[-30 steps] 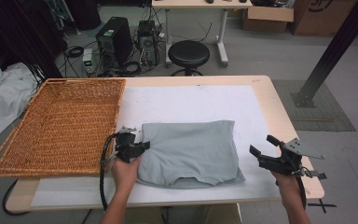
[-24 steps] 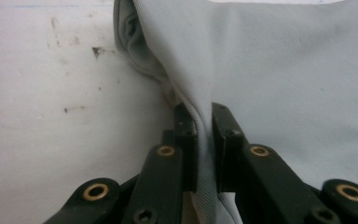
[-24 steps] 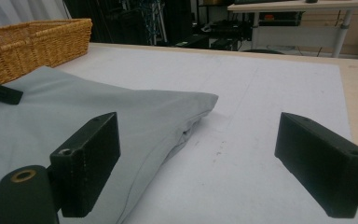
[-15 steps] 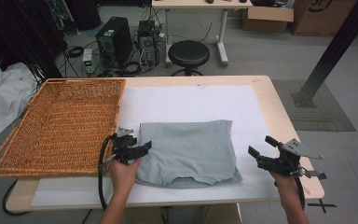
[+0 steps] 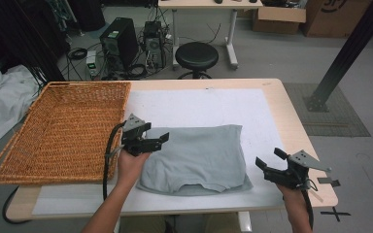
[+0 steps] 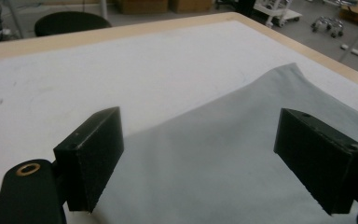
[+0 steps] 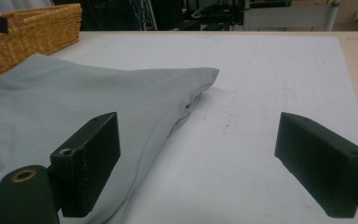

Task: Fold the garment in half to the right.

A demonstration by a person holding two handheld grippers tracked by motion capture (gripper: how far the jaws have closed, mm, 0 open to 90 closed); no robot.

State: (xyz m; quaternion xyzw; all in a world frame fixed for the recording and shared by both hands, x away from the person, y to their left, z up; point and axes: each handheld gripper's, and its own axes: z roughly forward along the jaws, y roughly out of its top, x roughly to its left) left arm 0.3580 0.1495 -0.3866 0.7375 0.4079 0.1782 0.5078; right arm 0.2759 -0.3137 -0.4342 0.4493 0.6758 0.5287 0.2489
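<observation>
Overhead, the left tongs [image 5: 150,141] hover with their two black jaws spread wide and nothing between them, held in the person's left hand [image 5: 131,162] just above the upper left corner of a folded grey shirt [image 5: 196,158]. Seen along those jaws in the left gripper view, the shirt [image 6: 242,158] lies flat beneath and ahead of them, its edge running diagonally across a white mat [image 6: 98,79], and neither jaw touches the cloth. The right tongs [image 5: 272,167] are also wide open and empty, gripped by the person's right hand [image 5: 294,194] near the front right of the counter [image 5: 291,116], just beside the shirt's lower right corner but apart from it. In the right gripper view, the shirt [image 7: 84,107] spreads to the left behind the left jaw, its folded corner pointing toward the middle of the mat [image 7: 270,93], while the right jaw stands over bare mat. The shirt rests in the middle of the white mat [image 5: 209,107], which covers most of the pale wooden counter. A wide, shallow wicker basket [image 5: 63,131] sits on the left part of the counter, close to the left tongs and the shirt's left edge. Beyond the counter stand a round black stool [image 5: 196,56] and computer towers [image 5: 121,46] on the floor.
</observation>
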